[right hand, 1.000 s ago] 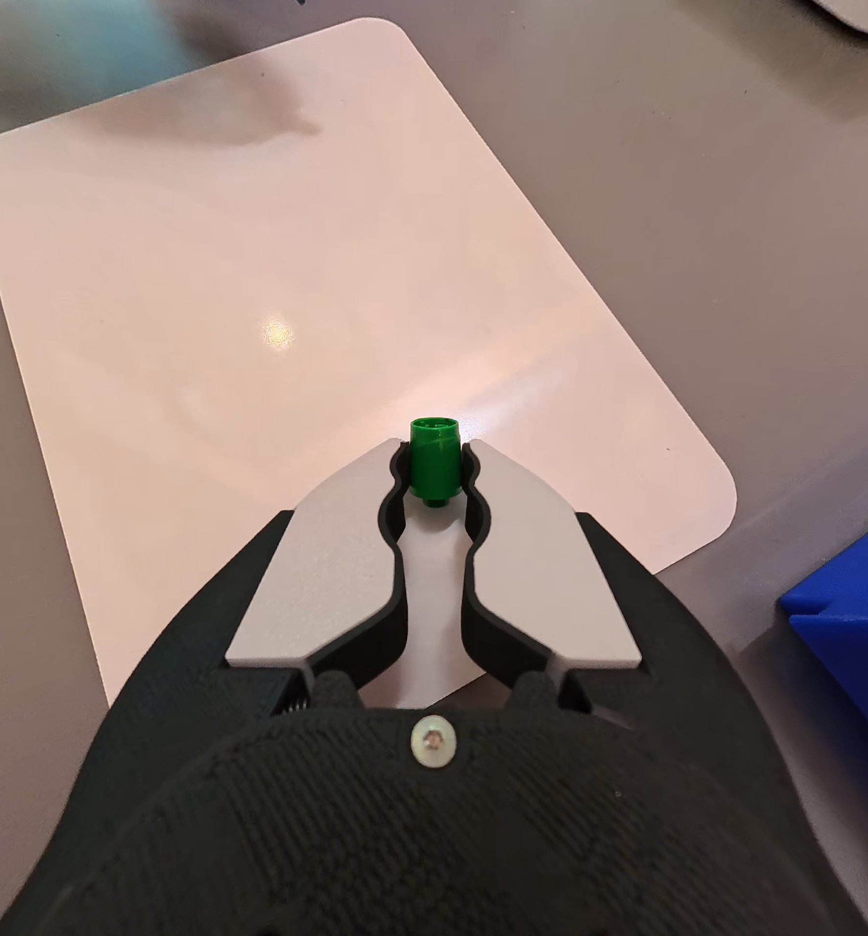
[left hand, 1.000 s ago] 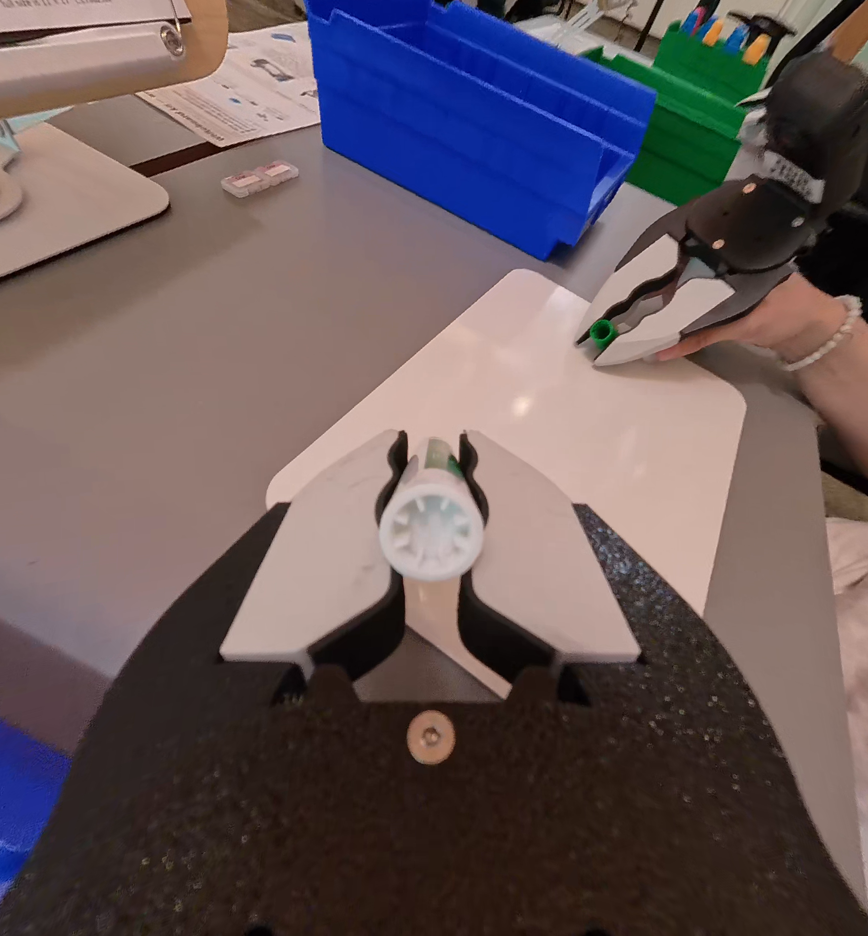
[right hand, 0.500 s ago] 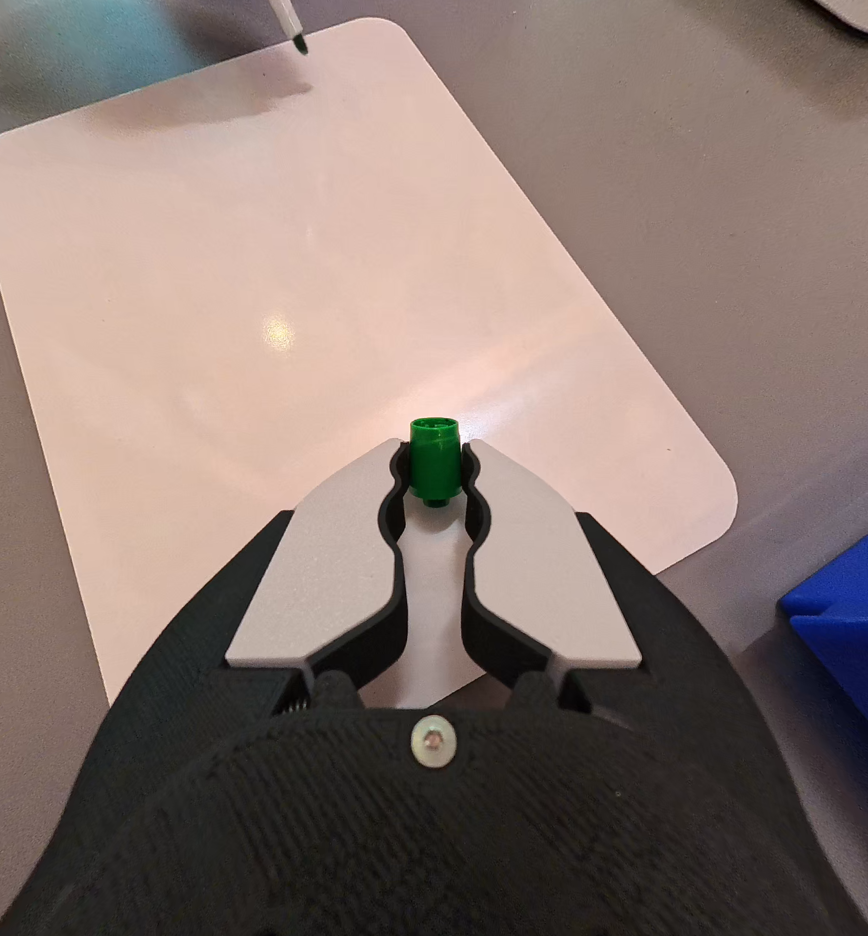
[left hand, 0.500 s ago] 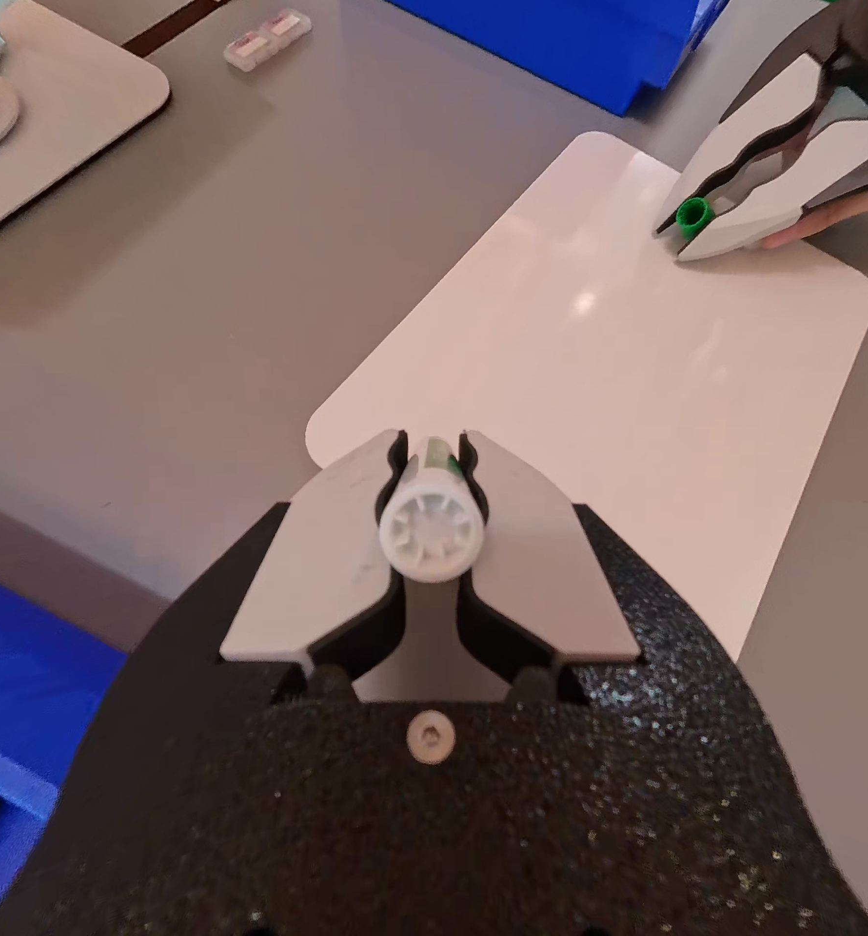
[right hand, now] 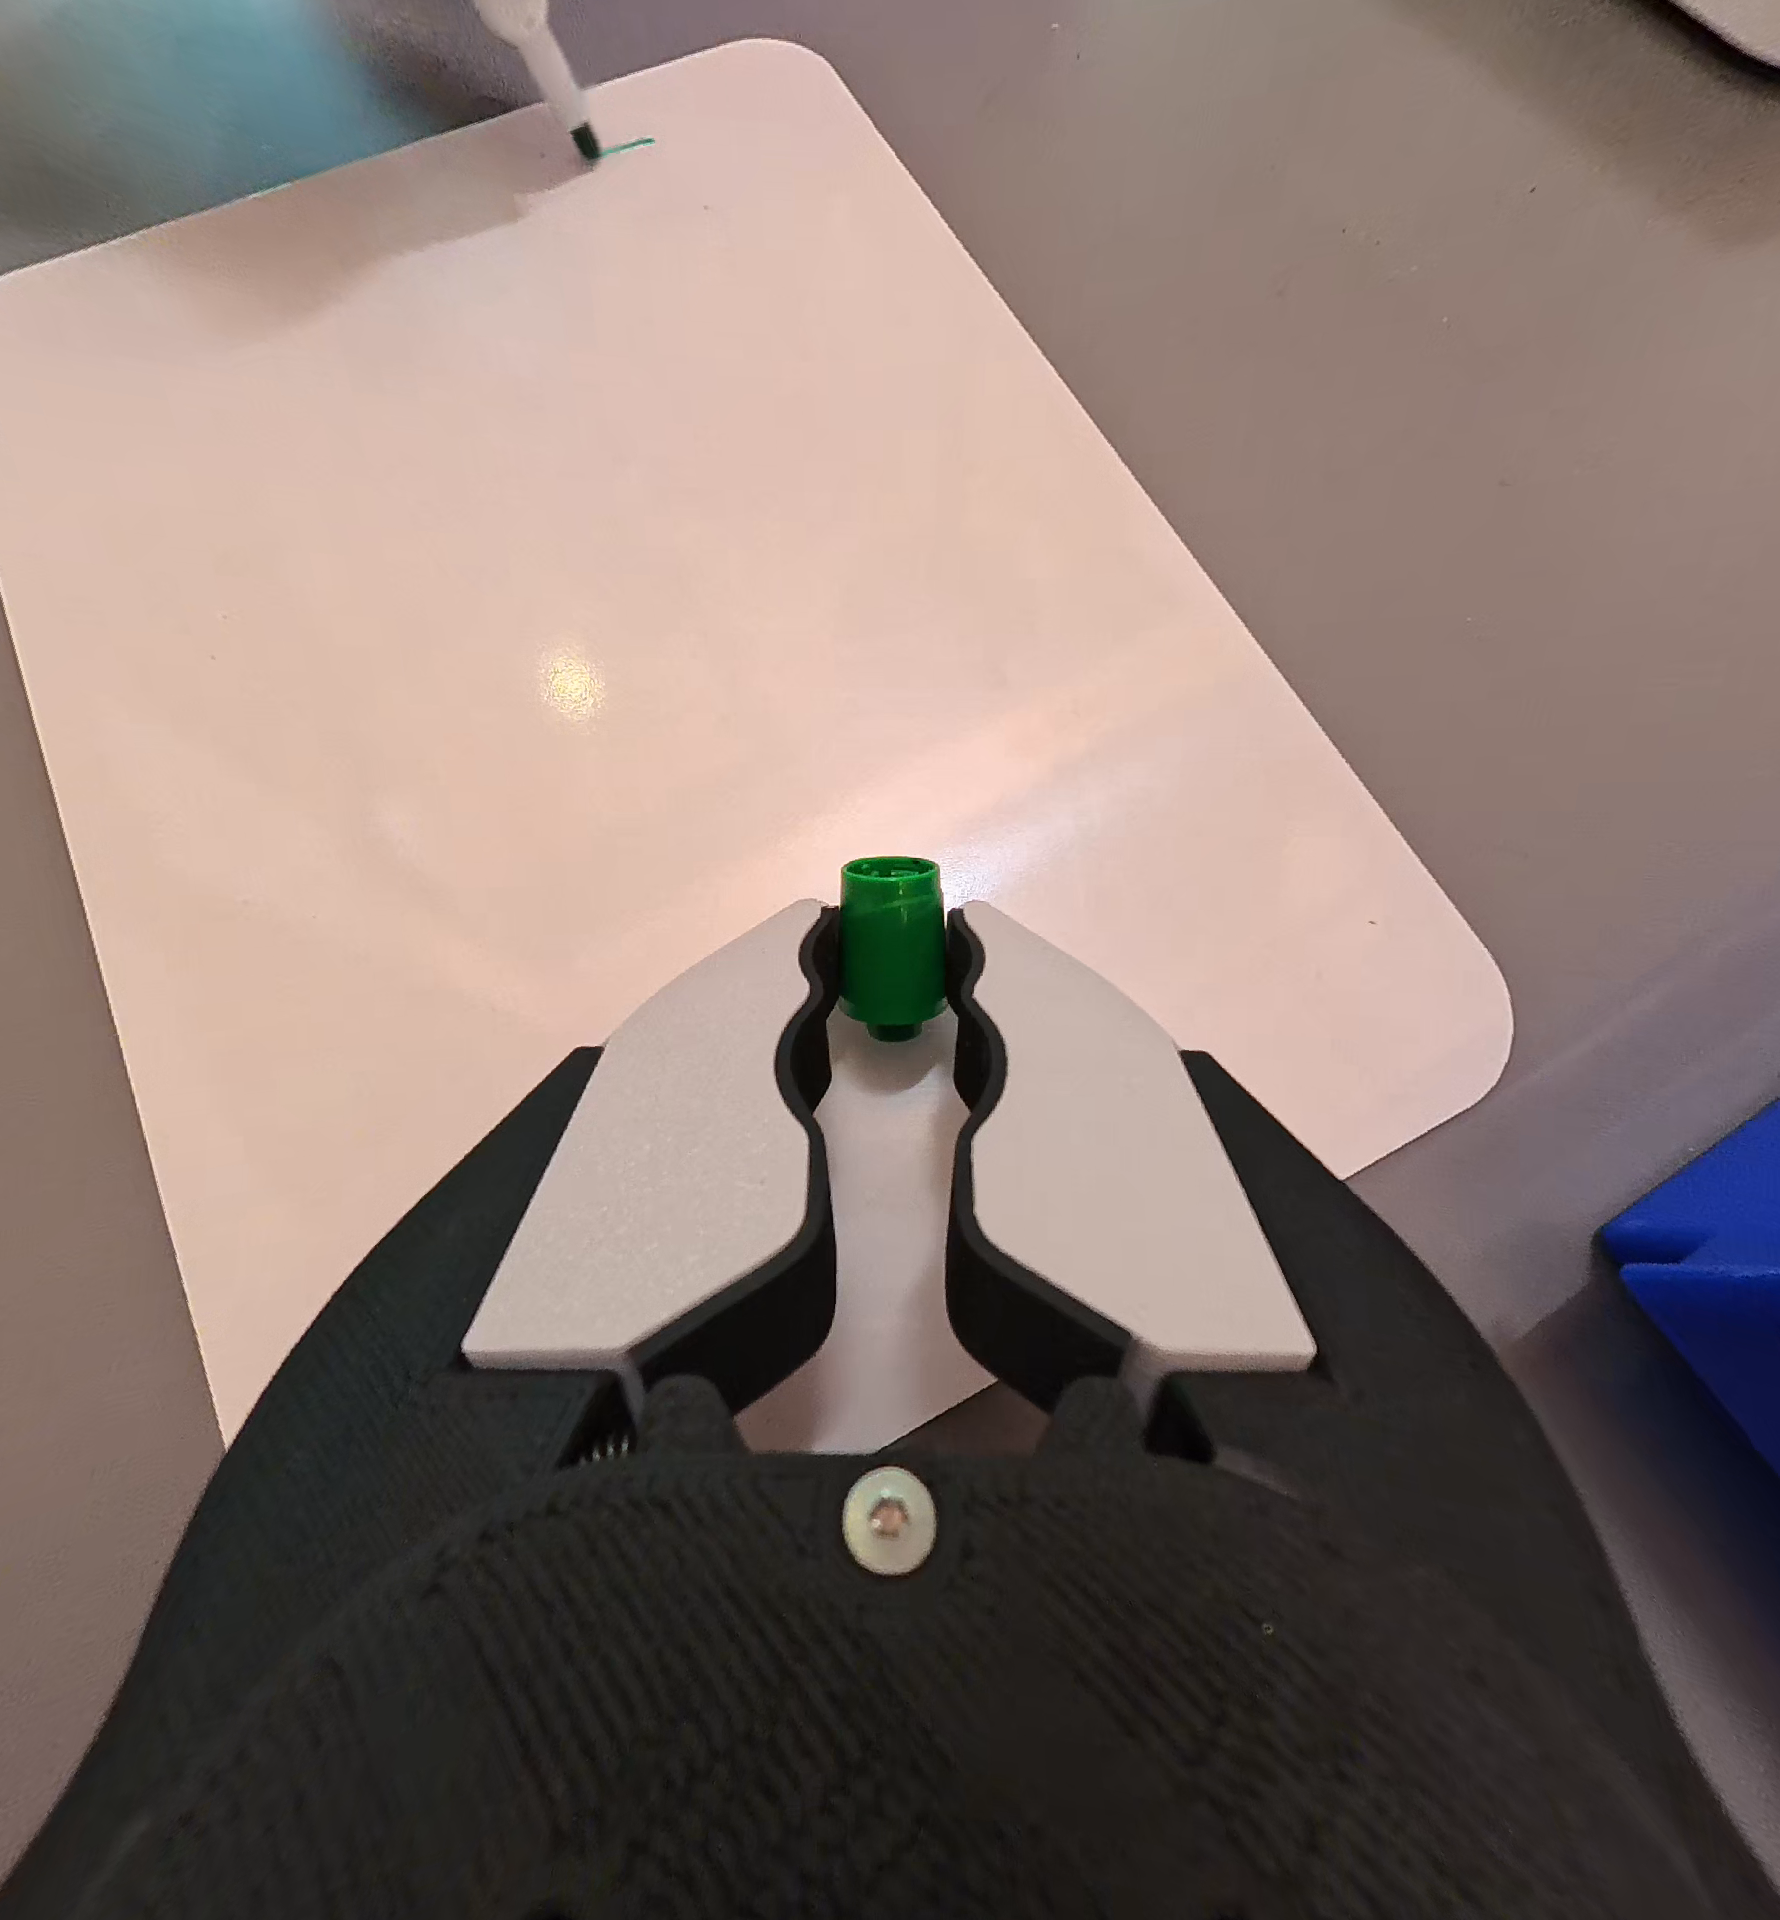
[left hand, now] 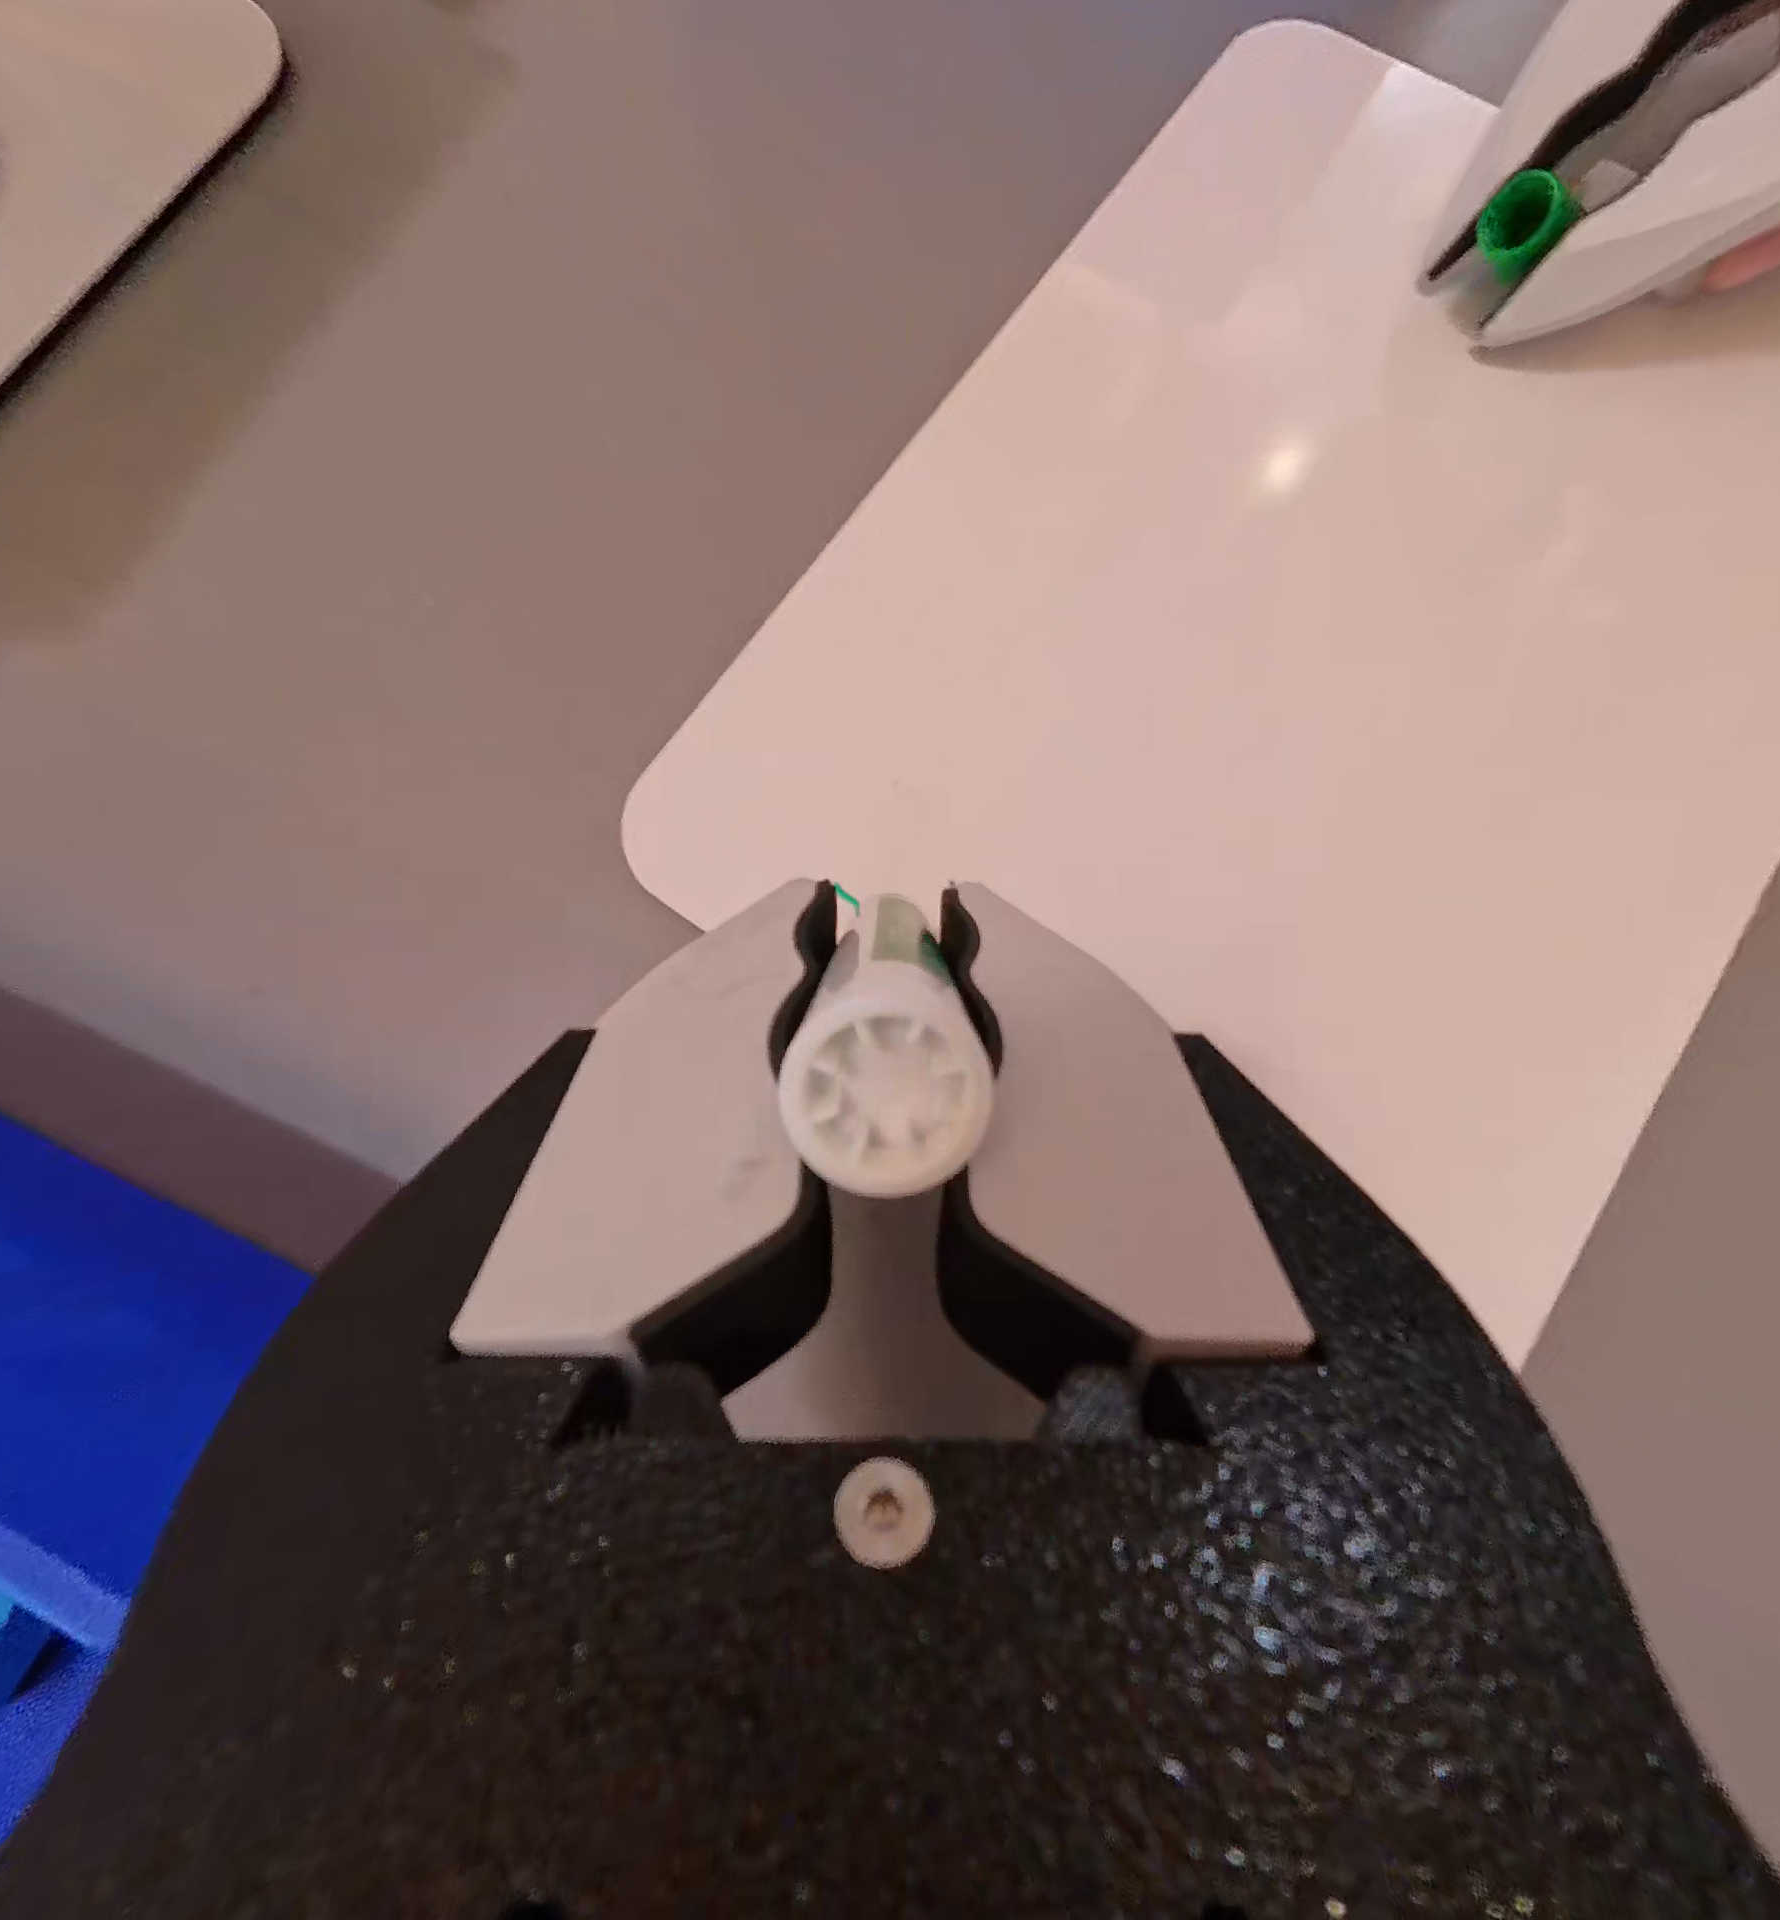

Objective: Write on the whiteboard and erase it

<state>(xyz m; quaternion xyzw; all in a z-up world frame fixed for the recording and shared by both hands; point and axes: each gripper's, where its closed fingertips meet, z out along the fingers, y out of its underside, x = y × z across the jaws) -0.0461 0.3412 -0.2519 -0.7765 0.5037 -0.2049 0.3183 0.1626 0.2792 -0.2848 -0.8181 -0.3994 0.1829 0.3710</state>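
1. Whiteboard lies flat on a grey table, a small white sheet with rounded corners, bare except for one short green stroke near its far edge as the right wrist view shows it.

2. Marker, white-bodied, is clamped between the fingers of the left gripper; its ribbed butt end faces the camera, so the tip is hidden in that view.

3. From the right wrist view the marker's tip stands on the board at the stroke's end, the barrel leaning away toward the top of the picture.

4. Cap, green, is pinched in the narrow jaws of the right gripper, which sits low over the opposite end of the board; whether it presses the board down cannot be told.

5. Writing has only just begun, by the look of it: one mark, most of the surface free, erasing not yet in hand.

6. To write well, light and even pressure seems wise, with the marker kept at its present lean so the tip neither skips nor drags the loose board.

7. Strokes would best run inward from the edge, since the tip sits close to the board's rim and could slip onto the table.

8. Blue bin stands just beside the board's right-hand corner, clear of the writing.
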